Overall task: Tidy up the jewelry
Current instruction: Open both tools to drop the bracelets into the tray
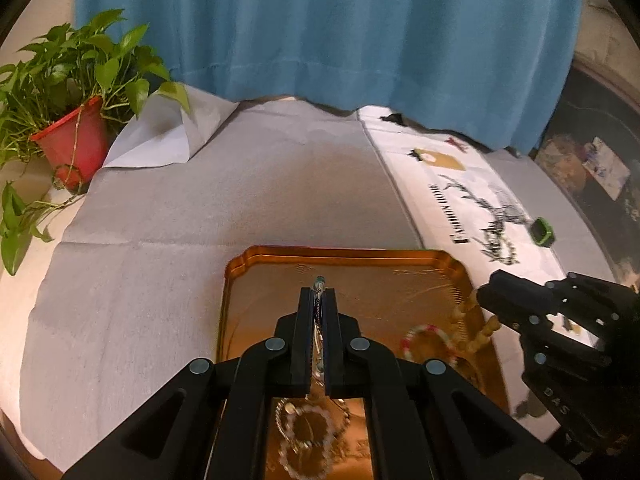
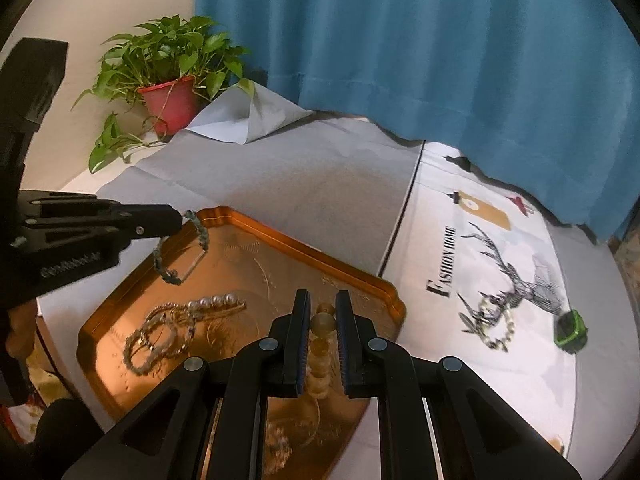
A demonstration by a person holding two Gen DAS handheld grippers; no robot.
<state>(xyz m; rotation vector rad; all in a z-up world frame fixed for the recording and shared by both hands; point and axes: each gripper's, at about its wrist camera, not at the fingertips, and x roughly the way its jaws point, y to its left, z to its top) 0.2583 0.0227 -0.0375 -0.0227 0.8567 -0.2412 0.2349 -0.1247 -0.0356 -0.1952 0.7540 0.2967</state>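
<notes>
A gold tray (image 1: 340,254) (image 2: 356,280) lies on the grey cloth. My left gripper (image 1: 319,294) is shut on a dark beaded bracelet (image 2: 200,236) and holds it above the tray's far-left corner; the bracelet hangs down from the left gripper (image 2: 182,220) in the right wrist view. My right gripper (image 2: 323,300) is shut on an amber bead bracelet (image 2: 322,326) over the tray's right side; the amber bracelet also shows in the left wrist view (image 1: 478,338). In the tray lie a pearl clip (image 2: 218,302), a chain bracelet (image 2: 156,340) and a red-white bracelet (image 1: 428,338).
A pale bead bracelet (image 2: 496,326) and a green ring box (image 2: 570,332) lie on the white printed cloth (image 2: 520,380) right of the tray. A potted plant (image 2: 170,96) stands at the back left. A blue curtain (image 2: 420,40) hangs behind the table.
</notes>
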